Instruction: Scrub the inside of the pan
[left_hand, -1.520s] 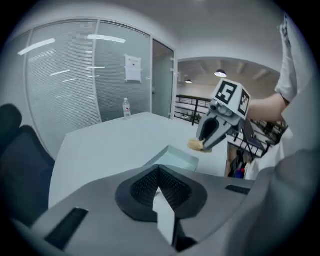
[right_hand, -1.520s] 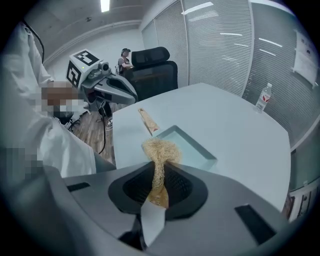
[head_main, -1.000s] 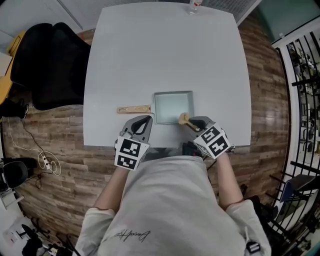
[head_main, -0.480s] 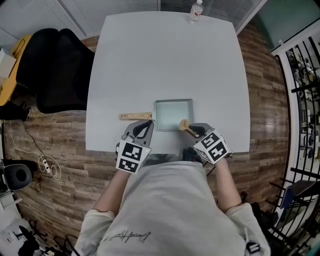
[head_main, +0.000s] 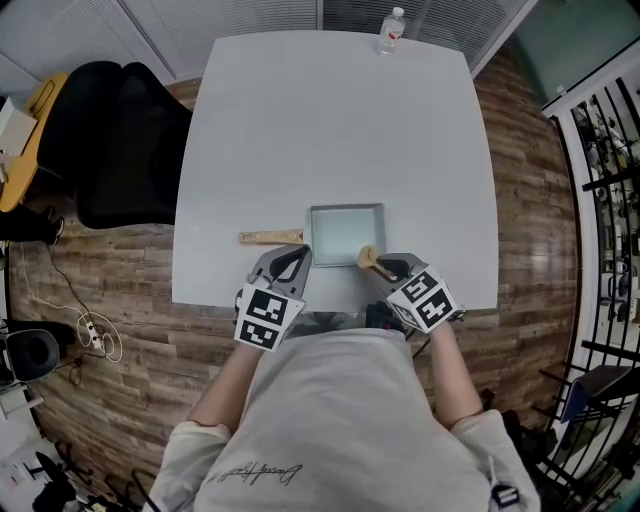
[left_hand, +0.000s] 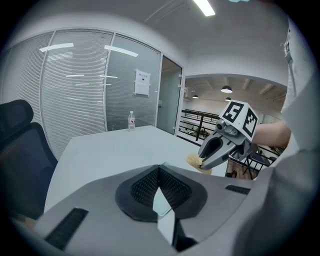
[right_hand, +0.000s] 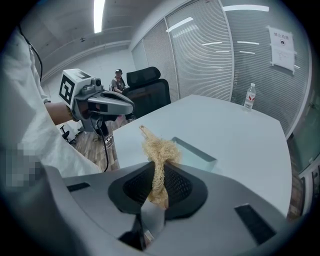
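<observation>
A square pale pan (head_main: 347, 233) with a wooden handle (head_main: 270, 237) pointing left lies near the table's front edge. My left gripper (head_main: 293, 252) sits just in front of the pan's near left corner, shut and empty; in the left gripper view its pads (left_hand: 145, 187) meet with nothing between them. My right gripper (head_main: 385, 264) is shut on a tan fibrous scrubber (head_main: 368, 258), which hangs over the pan's near right corner. The right gripper view has the scrubber (right_hand: 160, 155) pinched between the jaws, with the pan (right_hand: 195, 151) just beyond.
The white table (head_main: 330, 120) stretches away behind the pan. A water bottle (head_main: 392, 30) stands at its far edge. A black office chair (head_main: 110, 140) is on the left, a black railing (head_main: 610, 160) on the right, and cables (head_main: 80, 320) lie on the wooden floor.
Only the head view has shifted a little. Both grippers, the scrubber and the pan keep their places.
</observation>
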